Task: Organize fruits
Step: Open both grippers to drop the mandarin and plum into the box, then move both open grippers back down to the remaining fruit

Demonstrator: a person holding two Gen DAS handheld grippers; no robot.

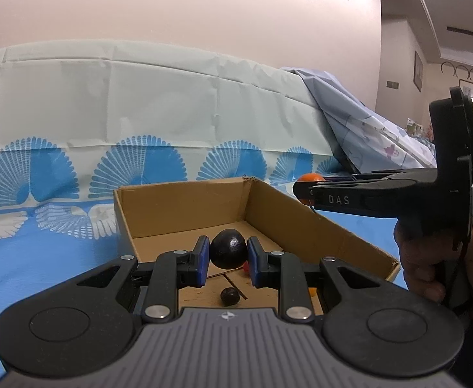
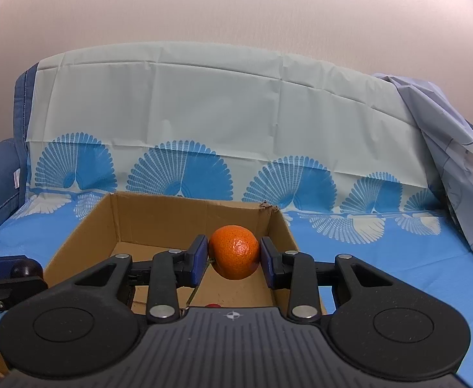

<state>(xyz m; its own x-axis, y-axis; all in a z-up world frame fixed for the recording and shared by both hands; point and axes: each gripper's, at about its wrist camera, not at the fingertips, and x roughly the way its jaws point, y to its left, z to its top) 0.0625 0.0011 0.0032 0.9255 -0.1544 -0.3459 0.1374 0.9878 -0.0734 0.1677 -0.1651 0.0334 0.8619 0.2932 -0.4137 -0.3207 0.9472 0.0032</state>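
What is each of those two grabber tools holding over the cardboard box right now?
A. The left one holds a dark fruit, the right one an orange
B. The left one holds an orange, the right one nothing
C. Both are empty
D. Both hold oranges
A: the left gripper has its blue pads pressed on a dark fruit, and the right gripper clamps an orange, both above the cardboard box.

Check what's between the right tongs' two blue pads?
An orange, clamped between the blue pads of the right tongs above the cardboard box. It shows best in the right wrist view.
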